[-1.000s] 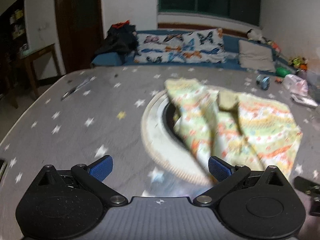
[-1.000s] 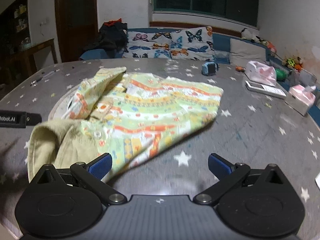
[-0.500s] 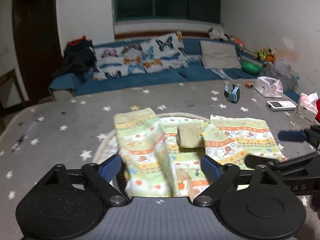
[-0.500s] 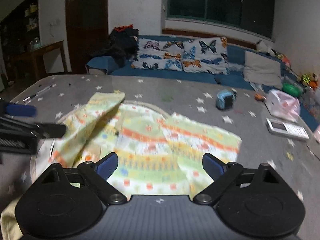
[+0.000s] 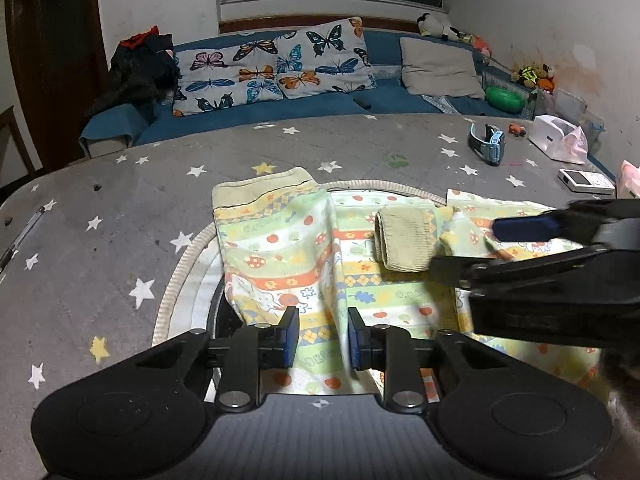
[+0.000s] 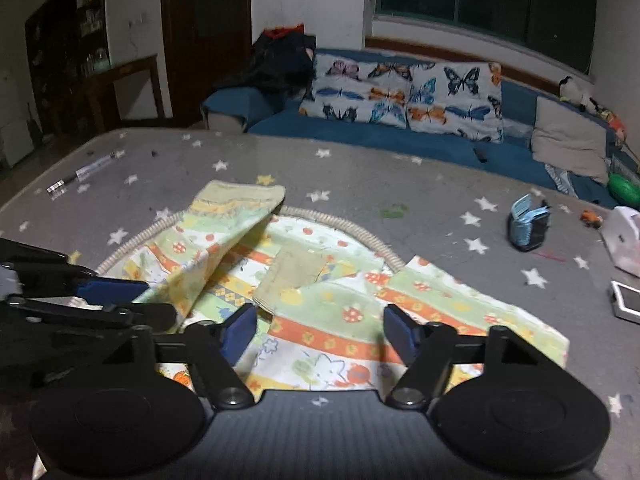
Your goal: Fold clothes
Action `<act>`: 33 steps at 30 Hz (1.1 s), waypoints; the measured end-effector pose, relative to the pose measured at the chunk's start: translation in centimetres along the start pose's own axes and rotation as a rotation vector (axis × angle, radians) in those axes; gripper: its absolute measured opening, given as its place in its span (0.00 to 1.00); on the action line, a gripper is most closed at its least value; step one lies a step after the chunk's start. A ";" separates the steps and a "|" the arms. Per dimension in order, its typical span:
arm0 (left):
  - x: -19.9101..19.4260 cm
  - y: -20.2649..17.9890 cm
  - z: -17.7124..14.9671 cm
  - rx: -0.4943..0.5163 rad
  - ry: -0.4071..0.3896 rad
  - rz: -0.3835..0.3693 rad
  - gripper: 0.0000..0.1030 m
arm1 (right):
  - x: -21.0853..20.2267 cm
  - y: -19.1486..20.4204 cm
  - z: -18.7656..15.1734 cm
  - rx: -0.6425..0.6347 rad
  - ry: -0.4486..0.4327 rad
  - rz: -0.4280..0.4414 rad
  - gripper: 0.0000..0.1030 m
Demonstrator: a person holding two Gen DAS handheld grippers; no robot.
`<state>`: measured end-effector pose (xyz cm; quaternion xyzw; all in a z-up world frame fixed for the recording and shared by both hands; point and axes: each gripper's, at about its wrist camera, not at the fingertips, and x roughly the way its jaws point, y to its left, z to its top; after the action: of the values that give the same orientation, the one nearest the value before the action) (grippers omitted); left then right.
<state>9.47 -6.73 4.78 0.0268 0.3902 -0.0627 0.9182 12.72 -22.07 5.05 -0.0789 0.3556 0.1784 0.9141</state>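
1. Left wrist view: the left hand-held gripper [image 5: 319, 336] has its blue pads drawn close together over the near edge of the patterned garment [image 5: 288, 256], with a raised fold of the cloth standing between them; a narrow gap remains, so whether it truly pinches the fabric cannot be told.
2. The garment lies spread on the grey star-printed tabletop [image 5: 120, 216], partly covering a round woven mat [image 5: 176, 280]. A beige ribbed cuff [image 5: 404, 240] lies folded over on top of the cloth.
3. The right hand-held gripper [image 5: 472, 246] enters from the right, just above the cloth beside the cuff.
4. A blue watch [image 5: 488, 144], a white device [image 5: 586, 180] and a pen [image 5: 22, 236] lie well apart from the garment.
5. Right wrist view: the right hand-held gripper [image 6: 320, 330] has its pads spread wide over the garment [image 6: 400, 304], holding nothing.
6. The left hand-held gripper [image 6: 132, 300] sits at the left, against the cloth's lifted left sleeve [image 6: 224, 224], which is tilted up from the tabletop [image 6: 400, 192].
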 end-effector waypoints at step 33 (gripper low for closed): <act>-12.4 8.9 -9.8 -0.311 -0.115 0.103 0.01 | -18.6 -14.9 -13.5 0.414 -0.177 -0.276 0.04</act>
<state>-4.84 4.24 6.90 -0.0994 0.3400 0.0443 0.9341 -2.67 -44.55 7.99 0.0780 0.2892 -0.0184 0.9539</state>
